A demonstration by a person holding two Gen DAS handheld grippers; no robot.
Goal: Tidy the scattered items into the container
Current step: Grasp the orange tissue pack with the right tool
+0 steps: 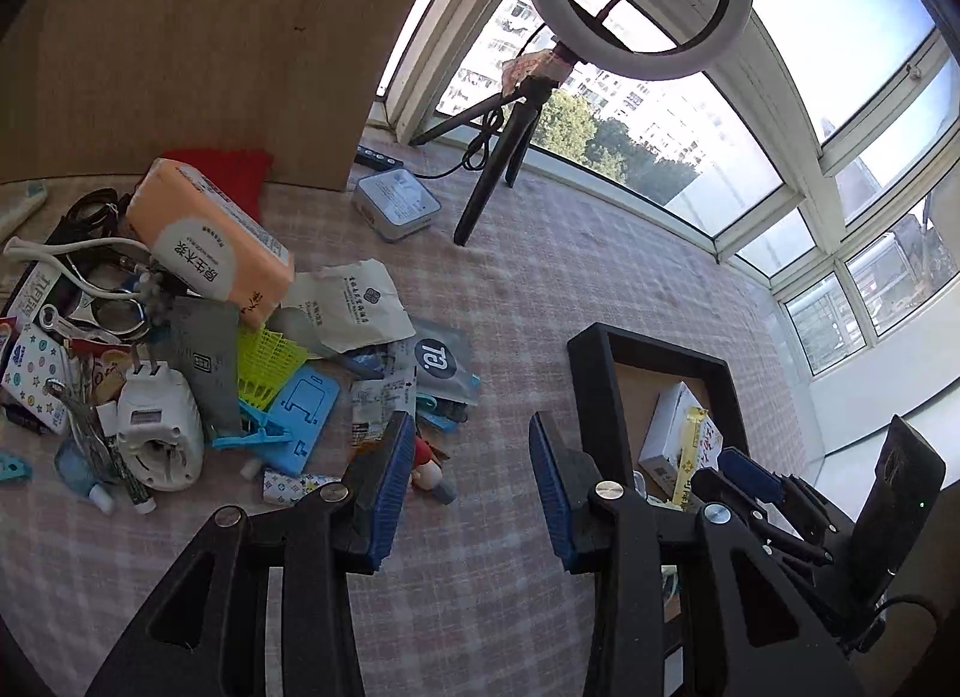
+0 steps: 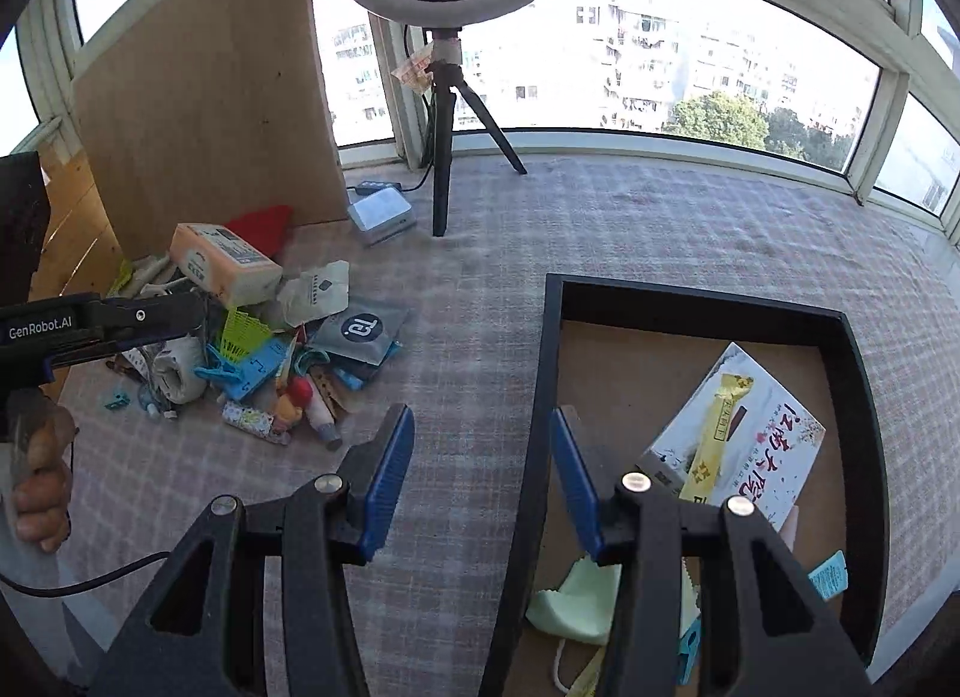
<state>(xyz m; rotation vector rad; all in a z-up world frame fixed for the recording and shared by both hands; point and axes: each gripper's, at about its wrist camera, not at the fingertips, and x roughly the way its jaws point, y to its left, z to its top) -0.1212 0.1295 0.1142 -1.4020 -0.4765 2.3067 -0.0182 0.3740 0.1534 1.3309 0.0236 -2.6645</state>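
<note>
Left gripper: jaws apart, nothing between the blue pads, checked cloth showing through the gap. Right gripper: jaws wide, nothing held; its right finger hangs over the tray's near-left wall.

Tray, black-walled, at 3 o'clock in the right wrist view. Inside: white box with yellow packet lying on it, pale green mask at the 7 o'clock corner.

Pile at 9 o'clock, well apart from the tray: tissue pack, yellow basket, blue stand, white plug, grey pouch.

Ring light at 12 o'clock on its tripod.
</note>
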